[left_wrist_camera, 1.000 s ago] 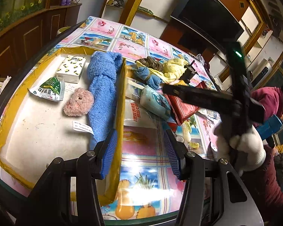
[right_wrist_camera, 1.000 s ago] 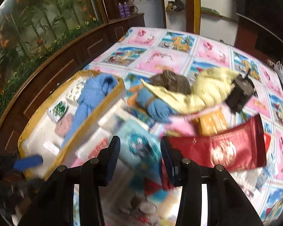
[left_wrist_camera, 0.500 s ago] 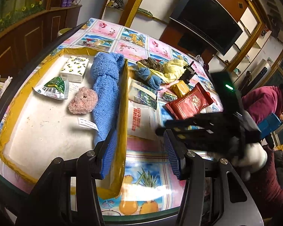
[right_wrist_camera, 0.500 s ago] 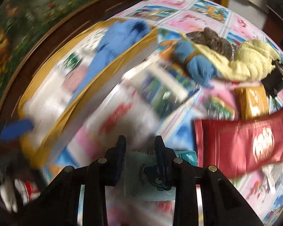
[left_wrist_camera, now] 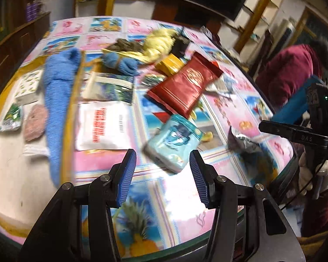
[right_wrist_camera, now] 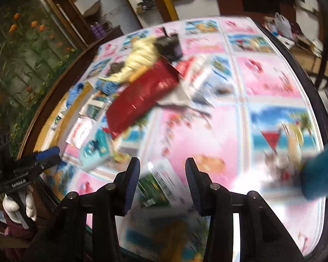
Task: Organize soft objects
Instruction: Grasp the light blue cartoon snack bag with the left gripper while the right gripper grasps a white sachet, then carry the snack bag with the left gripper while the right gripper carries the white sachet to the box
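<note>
My left gripper is open over the table's near edge, nothing between its blue pads. Just beyond its fingertips a light blue pouch lies loose on the table. The right gripper hangs further right with its jaws opening. Under its gap a blurred green and white packet lies on the table, and the pads do not press it. A blue towel and a pink plush lie in the yellow-rimmed tray. A yellow cloth and a blue sock roll sit at the back.
A red packet, a white packet, a clear bag and a crumpled silver wrapper lie on the patterned table. A person in a dark red top is at the right. The table edge runs close below both grippers.
The right gripper carried the light blue pouch toward the near edge, let it go and swung right. My left gripper swung from the tray to the right, toward the pouch.
</note>
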`<action>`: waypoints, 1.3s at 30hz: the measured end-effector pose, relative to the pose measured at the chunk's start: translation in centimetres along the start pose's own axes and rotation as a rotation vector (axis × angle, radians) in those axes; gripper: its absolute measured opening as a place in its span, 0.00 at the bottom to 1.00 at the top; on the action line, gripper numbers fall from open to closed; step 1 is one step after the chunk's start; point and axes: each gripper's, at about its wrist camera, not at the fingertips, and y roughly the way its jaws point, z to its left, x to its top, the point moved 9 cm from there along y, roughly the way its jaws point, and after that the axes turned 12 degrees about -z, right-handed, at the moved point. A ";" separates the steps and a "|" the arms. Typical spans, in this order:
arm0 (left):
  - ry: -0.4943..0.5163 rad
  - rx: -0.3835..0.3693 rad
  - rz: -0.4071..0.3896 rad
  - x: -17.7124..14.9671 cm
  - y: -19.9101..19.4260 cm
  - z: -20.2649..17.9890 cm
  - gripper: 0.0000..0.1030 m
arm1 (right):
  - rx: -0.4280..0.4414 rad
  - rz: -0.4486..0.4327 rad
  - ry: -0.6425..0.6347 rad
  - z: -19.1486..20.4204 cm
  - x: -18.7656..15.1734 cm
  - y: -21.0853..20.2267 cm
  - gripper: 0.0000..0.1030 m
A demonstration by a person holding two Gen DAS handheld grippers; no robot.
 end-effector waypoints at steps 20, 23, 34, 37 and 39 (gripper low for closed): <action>0.279 -0.033 0.109 0.3 7.6 -3.0 0.60 | 0.072 0.085 -0.168 3.7 -3.8 3.3 0.52; 0.312 -0.039 0.120 -0.3 7.6 -3.3 0.63 | 0.116 0.094 -0.206 5.0 -4.2 3.3 0.53; 0.388 -0.032 0.106 -1.6 7.3 -5.4 0.62 | 0.147 0.097 -0.365 8.4 -5.5 2.9 0.58; 0.384 -0.021 0.100 -1.5 6.9 -5.3 0.48 | 0.165 0.109 -0.406 8.8 -6.0 2.6 0.63; 0.380 -0.012 0.094 -1.5 6.9 -5.3 0.47 | 0.175 0.128 -0.429 9.1 -6.7 2.6 0.66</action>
